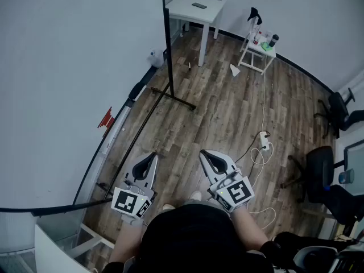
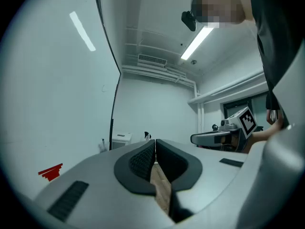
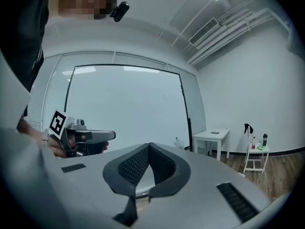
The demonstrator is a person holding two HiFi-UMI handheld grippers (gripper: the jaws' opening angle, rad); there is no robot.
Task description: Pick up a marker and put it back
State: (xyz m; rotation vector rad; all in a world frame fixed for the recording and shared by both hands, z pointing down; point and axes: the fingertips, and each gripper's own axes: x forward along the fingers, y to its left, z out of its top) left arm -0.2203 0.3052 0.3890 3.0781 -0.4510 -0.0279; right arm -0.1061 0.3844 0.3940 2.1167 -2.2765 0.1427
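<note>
Head view: my left gripper (image 1: 149,157) and right gripper (image 1: 205,154) hang level above the wood floor (image 1: 227,112), both claws pinched closed on nothing. I can't make out the marker. There's a small red shape (image 1: 105,119) at the whiteboard's (image 1: 57,67) lower edge, too tiny to name.

The left gripper (image 2: 155,142) and right gripper (image 3: 149,147) are smooth, matt grey plastic with black pads (image 2: 139,162) of fine ribbed texture, the floor (image 1: 227,112) is dull, grainy wood-look plank, the whiteboard (image 1: 62,78) is smooth and faintly glossy, and the table (image 1: 187,11) is smooth white.
</note>
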